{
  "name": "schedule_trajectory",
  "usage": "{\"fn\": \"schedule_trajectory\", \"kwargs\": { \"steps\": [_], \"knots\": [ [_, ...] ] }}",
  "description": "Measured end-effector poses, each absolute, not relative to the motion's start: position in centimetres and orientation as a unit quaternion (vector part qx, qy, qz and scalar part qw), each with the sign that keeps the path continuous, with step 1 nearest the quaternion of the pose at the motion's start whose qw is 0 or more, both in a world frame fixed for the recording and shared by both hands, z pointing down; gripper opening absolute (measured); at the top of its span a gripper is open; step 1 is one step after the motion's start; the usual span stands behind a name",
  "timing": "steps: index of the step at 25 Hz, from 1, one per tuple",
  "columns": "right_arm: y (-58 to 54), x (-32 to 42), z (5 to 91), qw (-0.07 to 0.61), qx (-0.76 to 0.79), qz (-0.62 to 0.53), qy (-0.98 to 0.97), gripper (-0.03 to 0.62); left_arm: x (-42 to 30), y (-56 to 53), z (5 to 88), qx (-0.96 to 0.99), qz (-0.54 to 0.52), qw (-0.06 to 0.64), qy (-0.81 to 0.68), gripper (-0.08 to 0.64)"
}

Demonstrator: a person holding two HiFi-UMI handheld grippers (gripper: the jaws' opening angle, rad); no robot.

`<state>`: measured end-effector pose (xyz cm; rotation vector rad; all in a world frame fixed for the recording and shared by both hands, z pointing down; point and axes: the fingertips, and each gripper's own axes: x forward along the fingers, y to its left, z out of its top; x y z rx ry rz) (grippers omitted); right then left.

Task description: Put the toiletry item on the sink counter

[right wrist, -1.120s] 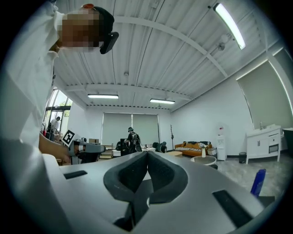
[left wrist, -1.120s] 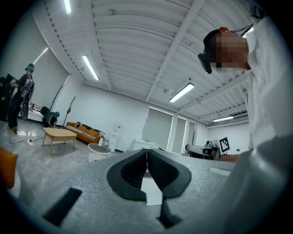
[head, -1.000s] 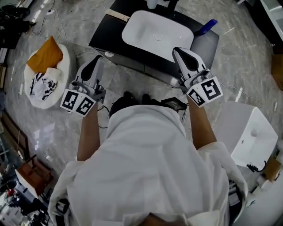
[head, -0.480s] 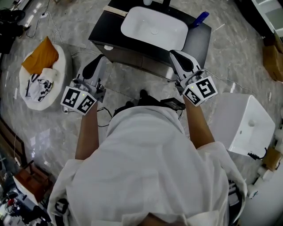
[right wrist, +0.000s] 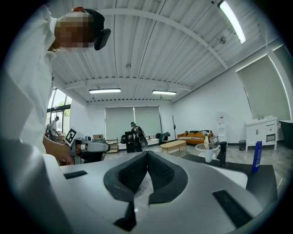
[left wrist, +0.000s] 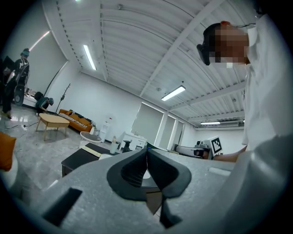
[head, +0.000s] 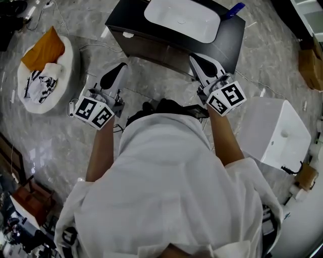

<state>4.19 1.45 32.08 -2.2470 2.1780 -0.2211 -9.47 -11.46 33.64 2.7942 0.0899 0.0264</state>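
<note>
A black sink counter [head: 229, 38] with a white basin [head: 181, 20] stands ahead of me. A blue toiletry bottle [head: 235, 9] rests on its far right corner and appears upright in the right gripper view [right wrist: 257, 156]. My left gripper [head: 117, 75] is held low in front of the counter's left side, jaws shut with nothing between them. My right gripper [head: 198, 63] hangs just short of the counter's front edge, also shut and empty. A black faucet [right wrist: 222, 153] and a white cup [right wrist: 208, 154] stand behind the basin.
A round white basket [head: 68, 75] with an orange cloth [head: 43, 48] and a patterned cloth lies on the marble floor at the left. A white boxy unit [head: 275, 133] stands at the right. Cables trail over the floor near the counter.
The counter and basin have slid toward the top of the head view, so they lie farther from me. Both grippers stay shut and empty at about the same spots.
</note>
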Motion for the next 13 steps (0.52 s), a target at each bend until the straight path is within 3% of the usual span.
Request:
{"fn": "schedule_trajectory", "kwargs": {
  "steps": [13],
  "knots": [
    [5.6,5.9,35.7,0.01,-0.722,-0.099,0.685,0.015,-7.8,-7.7,33.4,0.985,0.033,0.163,0.054,0.017]
  ]
}}
